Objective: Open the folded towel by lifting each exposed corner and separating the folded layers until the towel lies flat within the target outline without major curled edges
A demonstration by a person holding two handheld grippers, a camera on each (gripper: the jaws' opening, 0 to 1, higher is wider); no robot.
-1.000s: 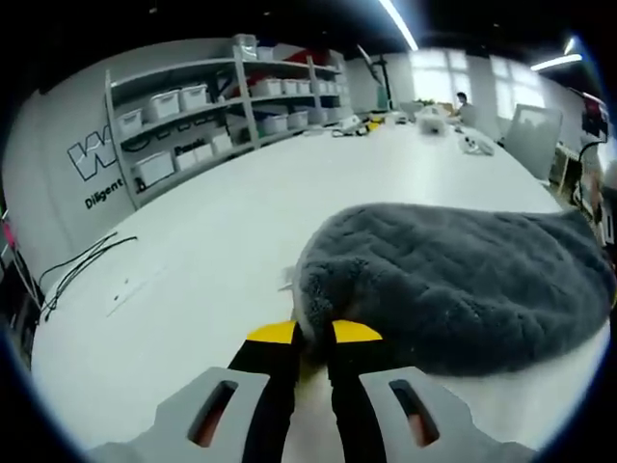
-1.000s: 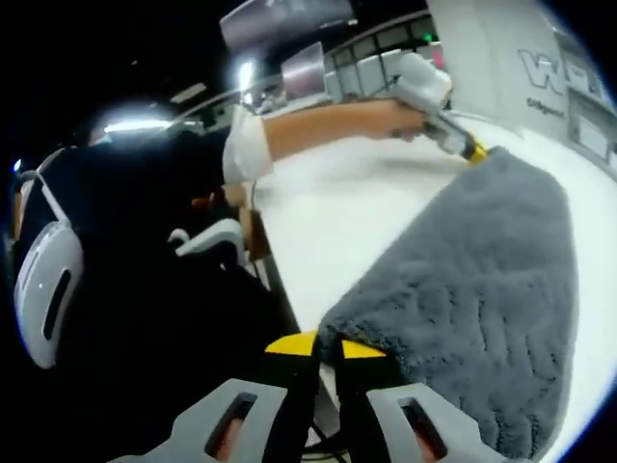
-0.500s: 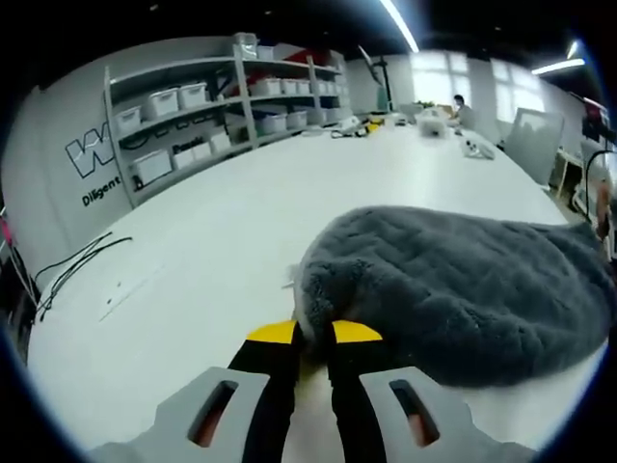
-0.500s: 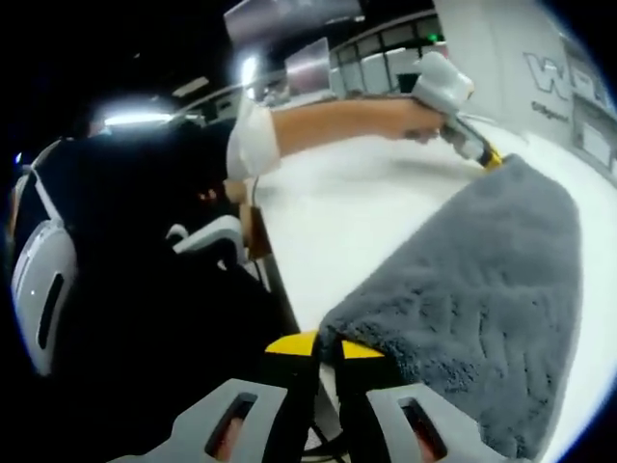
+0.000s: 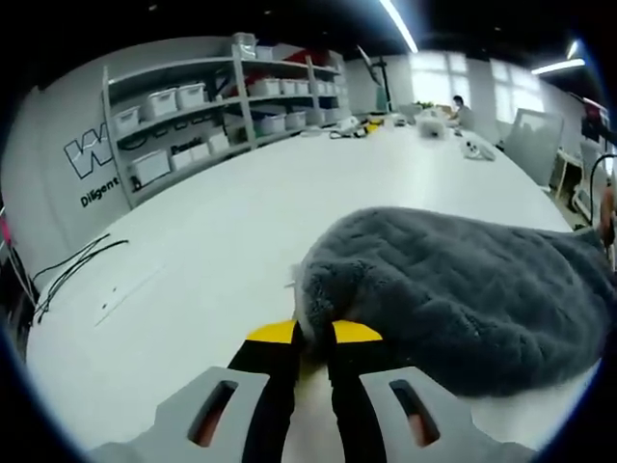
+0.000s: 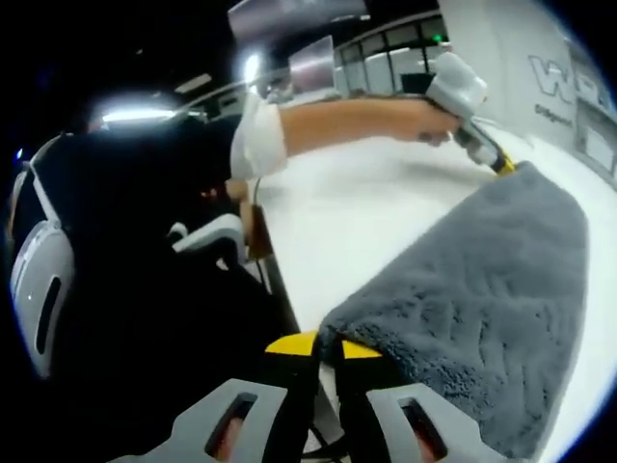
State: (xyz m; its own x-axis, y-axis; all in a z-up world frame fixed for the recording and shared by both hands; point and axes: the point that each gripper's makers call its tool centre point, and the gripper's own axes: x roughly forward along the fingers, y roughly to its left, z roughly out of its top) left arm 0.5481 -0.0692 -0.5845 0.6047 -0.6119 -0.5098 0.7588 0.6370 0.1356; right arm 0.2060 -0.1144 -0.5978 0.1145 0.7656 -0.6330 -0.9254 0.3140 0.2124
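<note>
One white table [image 5: 212,222], long and bare around the work, and one grey towel [image 5: 453,289] on it, held taut between my two grippers. My left gripper [image 5: 314,336] is clenched on the towel's near corner in the left gripper view. My right gripper [image 6: 320,347] is clamped on the opposite corner. Over the last second my hands have drawn apart: in the right gripper view the left gripper has slid further away, and the towel has stretched longer and flatter. I judge the layers are nearly open and what remains is laying it down smooth; I can't see a target outline. One shelf unit [image 5: 207,101] stands behind, with many bins. One loose cable bundle [image 5: 67,270] lies at the table's edge.
</note>
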